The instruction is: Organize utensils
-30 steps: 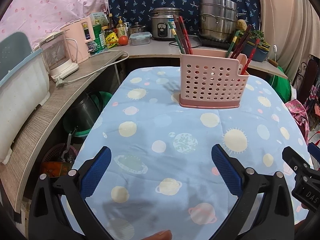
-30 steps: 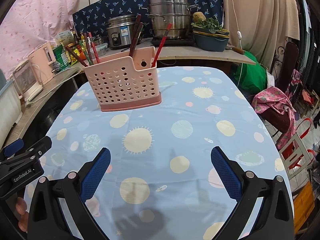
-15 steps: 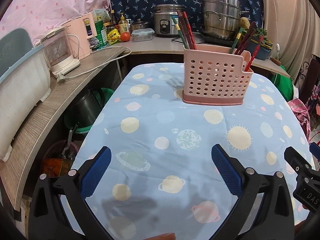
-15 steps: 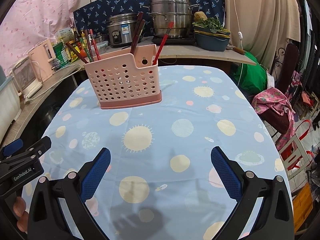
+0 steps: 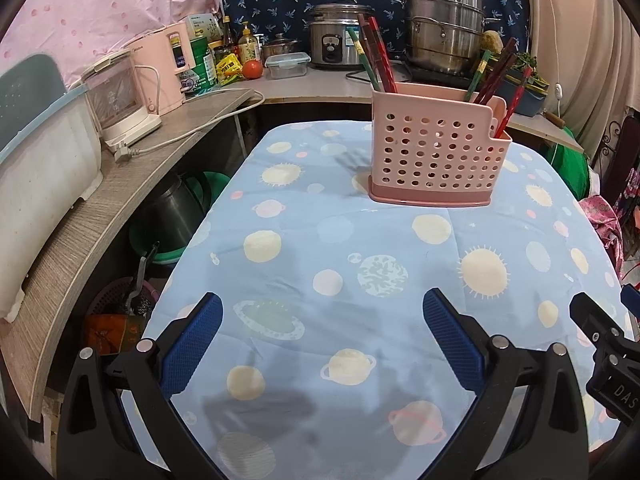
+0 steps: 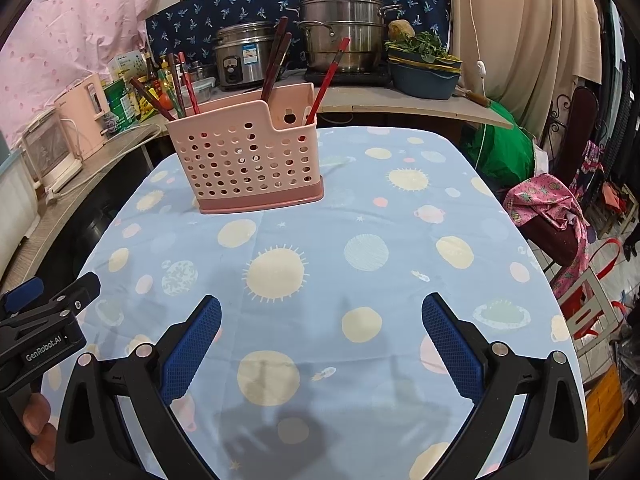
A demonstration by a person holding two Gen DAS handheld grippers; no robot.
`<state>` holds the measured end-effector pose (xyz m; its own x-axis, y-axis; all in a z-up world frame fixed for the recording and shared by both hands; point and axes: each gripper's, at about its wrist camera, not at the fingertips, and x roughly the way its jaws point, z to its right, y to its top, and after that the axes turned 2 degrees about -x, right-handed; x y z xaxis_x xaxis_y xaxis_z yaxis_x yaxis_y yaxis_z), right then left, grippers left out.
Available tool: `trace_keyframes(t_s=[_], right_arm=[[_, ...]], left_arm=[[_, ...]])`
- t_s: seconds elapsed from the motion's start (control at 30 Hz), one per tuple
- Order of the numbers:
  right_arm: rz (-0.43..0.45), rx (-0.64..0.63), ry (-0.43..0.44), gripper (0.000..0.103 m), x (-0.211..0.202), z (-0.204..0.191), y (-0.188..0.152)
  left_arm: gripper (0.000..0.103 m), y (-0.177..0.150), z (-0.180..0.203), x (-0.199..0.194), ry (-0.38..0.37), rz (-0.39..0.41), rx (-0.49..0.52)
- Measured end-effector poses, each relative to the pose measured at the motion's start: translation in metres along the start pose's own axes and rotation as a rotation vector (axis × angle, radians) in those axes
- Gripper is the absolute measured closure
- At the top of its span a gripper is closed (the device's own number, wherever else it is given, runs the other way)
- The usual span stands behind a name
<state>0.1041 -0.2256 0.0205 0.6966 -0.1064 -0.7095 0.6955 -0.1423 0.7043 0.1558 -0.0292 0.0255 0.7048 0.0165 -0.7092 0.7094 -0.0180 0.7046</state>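
Both rigs edged toward pink perforated plastic caddy [image 5: 434,152] mid-table on blue planet-print cloth [image 5: 360,248]; chopsticks [image 6: 276,64] upright inside. Left gripper [image 5: 322,340], right gripper [image 6: 320,340] spread, empty. Approach high, pinch one stick near top

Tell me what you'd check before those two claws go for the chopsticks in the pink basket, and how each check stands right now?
1. Left gripper open and empty: ok.
2. Right gripper open and empty: ok.
3. Pink basket upright on the tablecloth: ok.
4. Chopsticks stand above the basket rim, graspable: ok.
5. Cloth between grippers and basket free of objects: ok.
6. Which compartment each chopstick belongs in: cannot tell.
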Motion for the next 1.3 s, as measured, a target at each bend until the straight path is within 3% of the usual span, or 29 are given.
trace_keyframes(t_s=[1.3], right_arm=[[-0.01, -0.009, -0.005, 0.006, 0.0044, -0.0015, 0.004]], left_arm=[[0.007, 0.0052, 0.0035, 0.0007, -0.003, 0.019, 0.023]])
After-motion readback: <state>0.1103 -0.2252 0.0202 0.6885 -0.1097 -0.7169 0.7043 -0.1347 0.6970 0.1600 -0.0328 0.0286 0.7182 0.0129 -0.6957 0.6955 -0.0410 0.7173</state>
